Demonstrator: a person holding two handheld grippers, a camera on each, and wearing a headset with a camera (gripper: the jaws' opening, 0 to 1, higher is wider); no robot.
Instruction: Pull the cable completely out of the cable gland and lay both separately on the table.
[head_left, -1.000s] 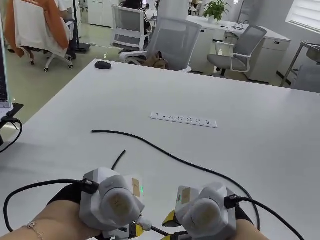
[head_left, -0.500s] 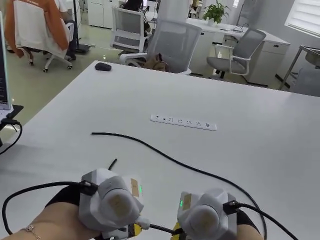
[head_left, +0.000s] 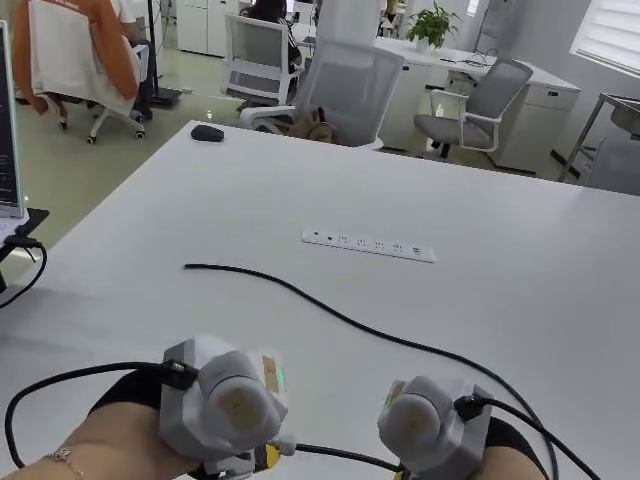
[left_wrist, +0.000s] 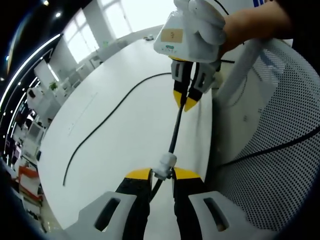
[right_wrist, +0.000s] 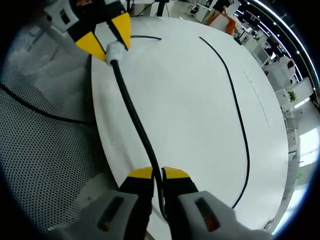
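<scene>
Left claw (left_wrist: 161, 175) is clenched on the white gland (left_wrist: 165, 164), which sits btwn its yellow tips just above the worktop (left_wrist: 135, 140), near the edge. The black cable (left_wrist: 175, 132) leaves the gland's front and runs straight to the right claw (left_wrist: 186, 102), whose tips pinch it. A dark bit of cable shows behind the gland btwn the left jaws, so the cable isn't out yet. The rest of the cable lies in a long curve across the worktop. A white mesh chair (left_wrist: 280, 115) sits close on one side.

Right gripper view: right claw grips the cable low in frame, jaws nearly touching round it. The cable runs up to the gland, held at the left claw's tips. The slack part curves over the worktop beyond; the mesh chair is below the worktop edge.

Head view: both claws are at the near edge, their bodies hiding most of the tips. A short stretch of cable spans btwn them. The slack loops away across the worktop. A power strip (head_left: 368, 243) lies beyond, well apart from the cable. A mouse (head_left: 207, 132) sits at the far corner. Bg: office chairs (head_left: 350, 80), a plant (head_left: 432, 18) and a person (head_left: 70, 50) in orange, seated.
</scene>
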